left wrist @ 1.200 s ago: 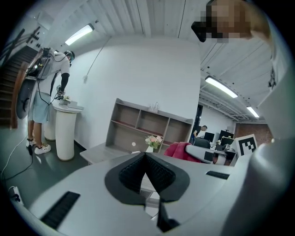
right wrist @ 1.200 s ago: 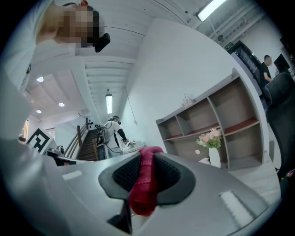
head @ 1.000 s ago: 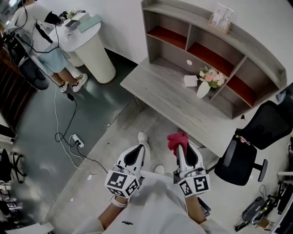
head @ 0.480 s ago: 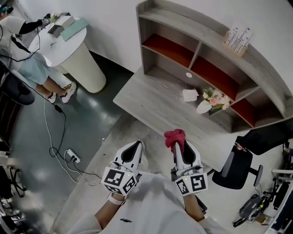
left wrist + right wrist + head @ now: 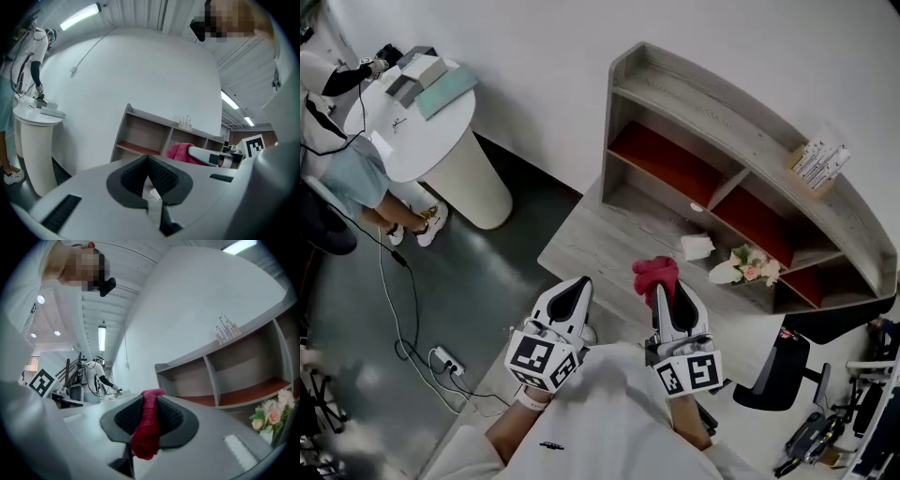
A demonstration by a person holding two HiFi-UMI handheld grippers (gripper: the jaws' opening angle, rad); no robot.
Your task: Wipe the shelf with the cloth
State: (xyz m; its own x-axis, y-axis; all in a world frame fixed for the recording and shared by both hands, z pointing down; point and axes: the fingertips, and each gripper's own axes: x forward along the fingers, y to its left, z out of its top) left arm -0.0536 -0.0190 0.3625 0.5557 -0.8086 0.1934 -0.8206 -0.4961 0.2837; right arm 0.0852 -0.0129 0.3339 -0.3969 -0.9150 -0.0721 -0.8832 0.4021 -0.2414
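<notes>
Over desk [image 5: 589, 246] front edge: left gripper [image 5: 578, 284] and right gripper [image 5: 667, 292] side by side, both aimed toward the shelf [image 5: 727, 127], white sleeves behind them.
left gripper: jaws clenched tip to tip. Its own view shows the ribbed pads meeting with nothing between them.
right gripper: jaws clamped on the cloth [image 5: 656, 273]. Its own view shows the fabric pinched between both pads.
cloth: red, bunched up. One lump sticks out past the jaw tips and a tail hangs down behind the pads. In the head view it sits over the front part of the desk, apart from the shelf and not touching any compartment.
shelf: grey wood grain with a curved top board, standing on the back of the desk against the white wall. Dividers split it into open compartments, and the upper ones have red floors.
shelf top: small pack of bottles [image 5: 818, 165] near the right end.
under shelf: white vase with pink flowers [image 5: 745, 266] on the desk, with a white crumpled wad [image 5: 697, 247] just beside it on the left.
left of desk: white pedestal table [image 5: 467, 178] with boxes on top, and a person [image 5: 347, 169] standing at its far side.
floor: dark and glossy, with a power strip [image 5: 445, 359] and a trailing cable [image 5: 386, 272].
right of desk: black office chair [image 5: 776, 373] near the desk's end.
</notes>
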